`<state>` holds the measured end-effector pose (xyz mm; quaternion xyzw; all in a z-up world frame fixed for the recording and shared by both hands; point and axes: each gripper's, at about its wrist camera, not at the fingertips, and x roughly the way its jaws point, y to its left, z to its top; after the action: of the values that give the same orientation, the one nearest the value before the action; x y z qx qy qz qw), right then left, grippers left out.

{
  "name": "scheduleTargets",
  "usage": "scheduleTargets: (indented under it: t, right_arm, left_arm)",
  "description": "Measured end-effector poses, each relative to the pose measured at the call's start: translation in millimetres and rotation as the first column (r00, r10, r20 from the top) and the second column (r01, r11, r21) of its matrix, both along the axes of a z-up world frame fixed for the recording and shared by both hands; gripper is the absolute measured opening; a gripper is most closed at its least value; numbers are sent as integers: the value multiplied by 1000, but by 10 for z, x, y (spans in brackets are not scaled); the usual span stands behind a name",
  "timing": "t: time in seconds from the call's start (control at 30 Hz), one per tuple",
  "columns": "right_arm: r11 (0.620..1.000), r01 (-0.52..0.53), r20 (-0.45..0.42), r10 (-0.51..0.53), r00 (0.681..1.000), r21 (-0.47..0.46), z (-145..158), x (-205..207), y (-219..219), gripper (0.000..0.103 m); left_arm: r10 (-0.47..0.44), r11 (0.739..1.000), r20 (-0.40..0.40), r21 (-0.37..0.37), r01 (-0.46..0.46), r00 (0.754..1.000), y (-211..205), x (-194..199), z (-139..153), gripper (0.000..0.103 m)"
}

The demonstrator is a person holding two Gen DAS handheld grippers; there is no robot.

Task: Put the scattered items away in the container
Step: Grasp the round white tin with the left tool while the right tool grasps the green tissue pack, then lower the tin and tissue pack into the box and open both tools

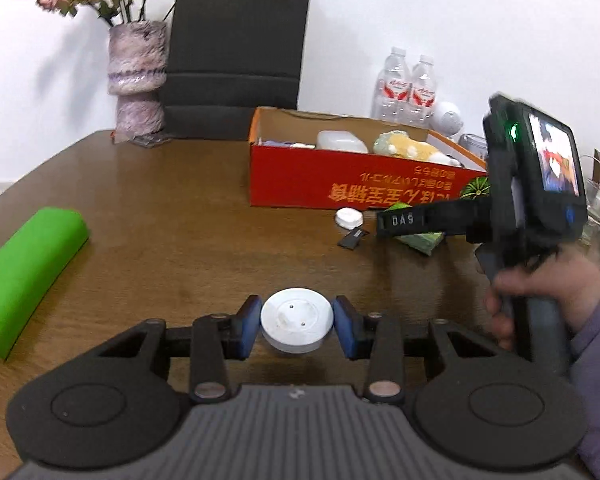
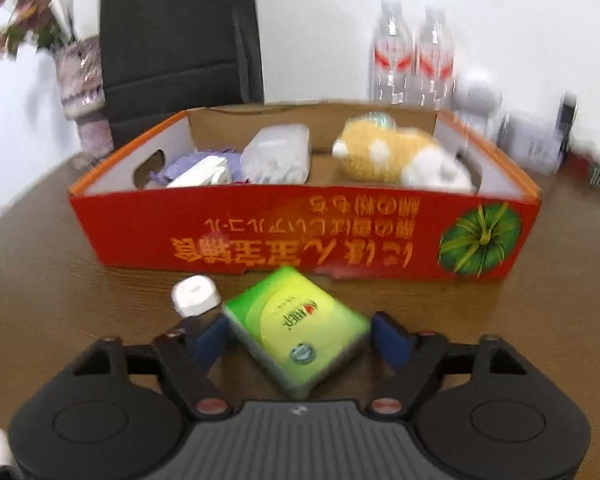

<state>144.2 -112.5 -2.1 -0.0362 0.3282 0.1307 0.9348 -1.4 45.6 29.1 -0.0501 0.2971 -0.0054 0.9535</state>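
My left gripper (image 1: 297, 325) is shut on a round white disc (image 1: 297, 322), its blue pads touching both sides, just above the wooden table (image 1: 172, 216). My right gripper (image 2: 296, 338) is open around a green tissue pack (image 2: 296, 330); a gap shows at the right pad, the left pad sits near the pack's edge. In the left wrist view the right gripper (image 1: 384, 224) reaches over the green pack (image 1: 420, 240). The red cardboard box (image 2: 260, 236) stands just beyond, holding a plush toy (image 2: 400, 156), a clear plastic case (image 2: 278, 154) and white and purple items. A small white case (image 2: 194, 295) lies beside the pack.
A small black card (image 1: 353, 237) lies on the table near the white case (image 1: 349, 218). A green roll (image 1: 24, 276) lies at the left. A fuzzy vase (image 1: 137, 80), a black bag (image 1: 236, 56), two water bottles (image 1: 408, 88) and a white round gadget (image 2: 478, 94) stand behind the box.
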Motion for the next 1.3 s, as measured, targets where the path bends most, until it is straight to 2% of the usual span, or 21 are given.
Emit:
scheduleTargets:
  t: [0.1,0.2,0.3,0.4,0.5,0.6,0.67,0.73,0.87,0.93,0.97,1.03,1.13,1.23,1.3]
  right_arm:
    - [1000,-1,-7,1,1000,16,17,-30,-96,55]
    - [1000,12,-3,-12,1000,13,22,-168,-245,52]
    - [999,-24,-14,25,1000,45,48,-538,-436,52]
    - [989,-130,-5,131,991,68,38,-1054,-580,52]
    - [982,-182,-6,182,983,52,58,-1408,-696,52]
    - [978,-204,-11,204,979,43,80,-1634,-818,51]
    - [976,-204,-15,206,979,79,153,-1651,-888,51]
    - [971,-213,24,211,977,106,314,-1595,-928,51]
    - [969,-221,169,200,965,113,919,-1179,-976,51]
    - [973,-205,207,180,962,106,1237,-734,-945,51]
    - [973,-203,193,179,965,110,1362,-456,-908,51]
    - [970,-213,89,203,975,120,1486,182,-766,51]
    - [976,-187,-147,201,968,108,1315,1100,-487,51]
    - [987,-144,-309,159,938,70,977,1637,-322,51]
    - [991,-110,-357,128,925,71,834,1828,-286,52]
  left_arm:
    - [5,1000,-5,-15,-5,1000,37,-14,-18,40]
    - [-1,1000,-10,-15,1,1000,31,3,-33,40]
    - [-28,1000,-7,3,28,1000,-26,-14,-38,40]
    - [-51,998,-17,31,52,999,-100,0,-78,40]
    - [-64,997,-24,46,65,998,-188,-13,-99,40]
    - [-85,996,1,39,85,996,-277,-70,-46,40]
    - [-100,995,23,26,100,995,-314,-66,48,40]
    - [-124,992,55,15,123,991,-323,25,226,40]
    - [-163,986,135,51,158,977,-290,545,799,40]
    - [-181,983,109,64,175,977,-265,1052,1035,40]
    - [-188,981,78,60,184,979,-266,1339,1099,40]
    - [-201,978,-11,44,202,979,-279,1979,1111,40]
    - [-143,990,-197,-11,144,970,-263,2873,850,40]
    - [-121,993,-320,-45,112,940,-261,3334,539,40]
    - [-102,995,-347,-34,96,932,-256,3463,415,41]
